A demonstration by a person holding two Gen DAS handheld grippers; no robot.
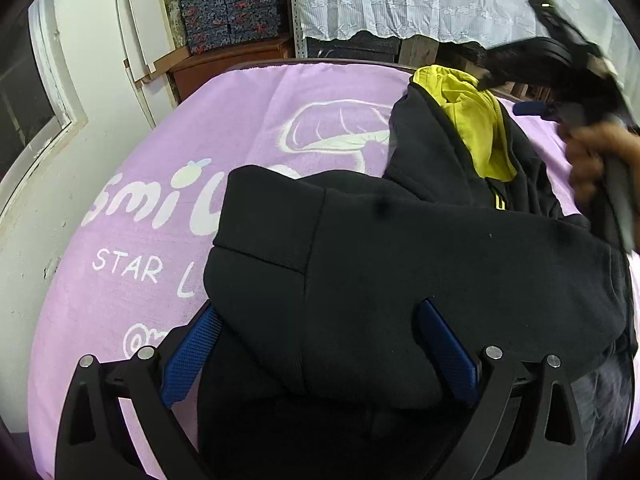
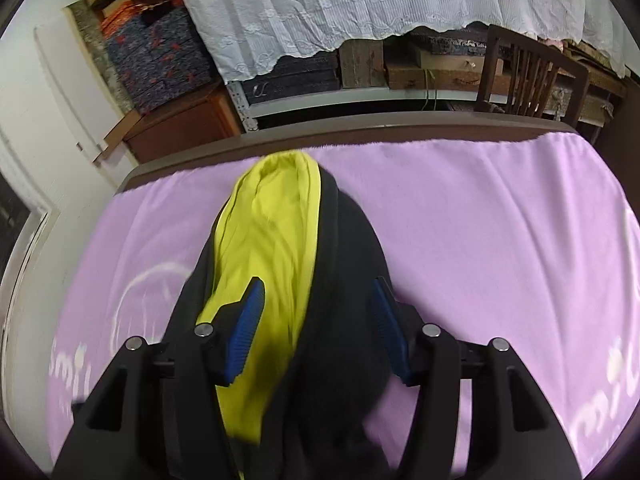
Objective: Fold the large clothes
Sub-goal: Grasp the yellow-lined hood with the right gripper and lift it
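Note:
A black hoodie [image 1: 400, 248] with a yellow-lined hood [image 1: 476, 120] lies on a purple blanket [image 1: 132, 184]. My left gripper [image 1: 320, 320] is open, its blue pads [image 1: 192, 356] straddling a folded black part of the hoodie. In the right wrist view my right gripper [image 2: 318, 304] is open over the hood [image 2: 272, 240], its blue pads [image 2: 246, 332] on either side of the yellow lining and the black fabric [image 2: 344, 280]. The right gripper, held in a hand, shows blurred at the right edge of the left wrist view [image 1: 560, 76].
The blanket [image 2: 480, 220] covers a table with a brown far edge [image 2: 360, 130]. Behind stand patterned boxes [image 1: 232, 4], a lace-covered shelf [image 2: 360, 8] and a wooden chair [image 2: 528, 76]. A white wall and door frame [image 1: 60, 80] are on the left.

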